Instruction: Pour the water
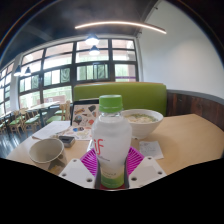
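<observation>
A clear plastic water bottle [111, 140] with a green cap and a green-and-white label stands upright between my fingers. My gripper [111, 160] is shut on the bottle, with the pink pads [90, 160] pressing its lower body on both sides. A white cup [46, 151] sits on the wooden table to the left of the fingers. A larger white bowl [140, 121] sits beyond the bottle to the right.
The wooden table [185, 140] carries papers and a booklet [82, 116] behind the bottle and a small white card [150, 148] to the right. A green bench seat [135, 95] stands at the table's far side, with large windows beyond.
</observation>
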### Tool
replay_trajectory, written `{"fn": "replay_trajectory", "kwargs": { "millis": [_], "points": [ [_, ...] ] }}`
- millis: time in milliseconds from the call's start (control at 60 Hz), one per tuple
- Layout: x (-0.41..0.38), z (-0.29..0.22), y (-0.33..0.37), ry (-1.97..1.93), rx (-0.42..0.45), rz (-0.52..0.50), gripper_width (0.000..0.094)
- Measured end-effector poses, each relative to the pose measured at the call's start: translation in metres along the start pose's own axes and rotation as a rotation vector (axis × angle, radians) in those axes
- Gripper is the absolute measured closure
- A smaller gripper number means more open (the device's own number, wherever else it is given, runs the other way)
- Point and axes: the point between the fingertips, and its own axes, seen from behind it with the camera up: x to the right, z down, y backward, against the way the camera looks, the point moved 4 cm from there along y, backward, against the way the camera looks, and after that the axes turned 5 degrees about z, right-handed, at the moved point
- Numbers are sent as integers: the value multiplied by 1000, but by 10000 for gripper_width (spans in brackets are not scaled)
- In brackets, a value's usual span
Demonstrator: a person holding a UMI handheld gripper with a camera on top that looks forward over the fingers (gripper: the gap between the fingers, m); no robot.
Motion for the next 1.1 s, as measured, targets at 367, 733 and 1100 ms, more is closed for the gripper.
{"fn": "replay_trajectory", "kwargs": {
  "millis": [367, 733, 1100],
  "points": [
    [-23, 1, 22, 16, -6, 15, 571],
    [-20, -7, 118, 81, -86, 86, 115],
    [-41, -35, 308, 72, 12, 62, 112]
  ]
}}
